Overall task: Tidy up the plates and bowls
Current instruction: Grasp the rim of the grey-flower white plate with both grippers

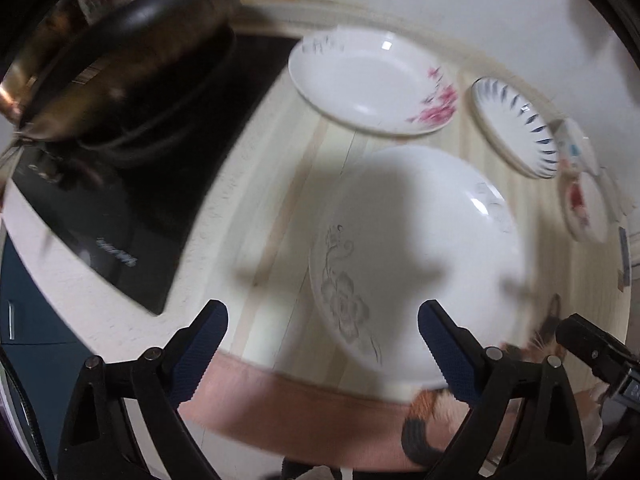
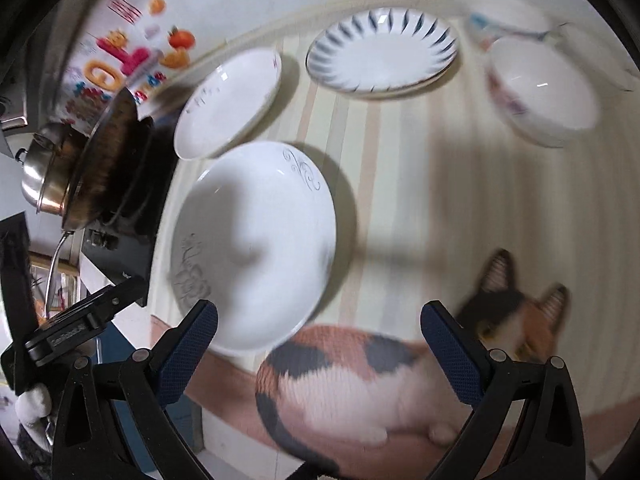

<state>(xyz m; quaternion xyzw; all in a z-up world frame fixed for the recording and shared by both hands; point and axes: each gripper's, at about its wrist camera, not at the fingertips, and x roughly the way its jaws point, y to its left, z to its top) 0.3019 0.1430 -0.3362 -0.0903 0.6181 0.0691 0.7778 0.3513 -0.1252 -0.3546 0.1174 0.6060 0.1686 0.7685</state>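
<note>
Plates lie on a striped mat [image 1: 280, 200] in the left wrist view. The left gripper [image 1: 323, 344] hangs released, jaws wide, with nothing between the pads; its right finger overlaps the near rim of the big plate [image 1: 416, 248], contact unclear. Beyond that sits the pink-flower plate [image 1: 372, 80], and to the right the blue-rayed plate [image 1: 516, 128], then two small bowls [image 1: 584, 204]. A dark pan [image 1: 132, 60] stands on the black cooktop [image 1: 120, 216] at left.

From the right wrist view, the right gripper [image 2: 319, 340] is likewise released and empty, above the mat's cat picture [image 2: 360, 380]. The big plate [image 2: 256, 240] lies just left of its line, near the mat's front edge. Behind are the pink-flower plate [image 2: 228, 100], the blue-rayed plate [image 2: 384, 52] and the bowls [image 2: 544, 88].
</note>
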